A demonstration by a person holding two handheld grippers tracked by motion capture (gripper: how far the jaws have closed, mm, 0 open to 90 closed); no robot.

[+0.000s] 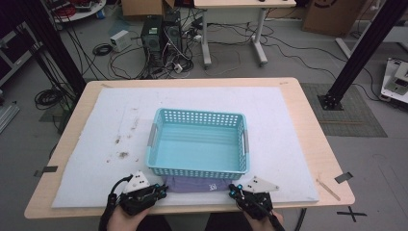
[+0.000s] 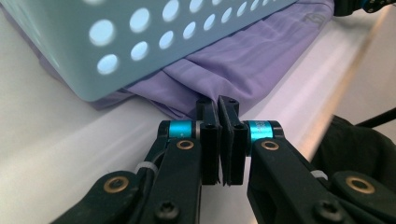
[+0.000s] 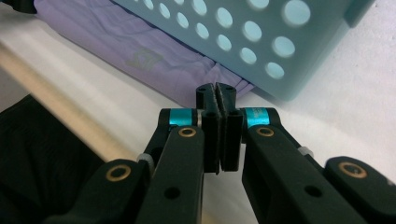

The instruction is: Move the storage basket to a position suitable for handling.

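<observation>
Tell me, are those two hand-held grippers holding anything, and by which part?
Both look shut on the purple cloth by the basket: the left hand-held gripper pinches its near edge at one end, the right hand-held gripper at the other.

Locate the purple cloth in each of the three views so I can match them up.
High view: purple cloth at bottom centre, against the near wall of the turquoise basket.
Left gripper view: centre to upper right, emerging from under the basket.
Right gripper view: upper left to centre, along the basket.
Shared landmark: the basket's perforated wall.
</observation>
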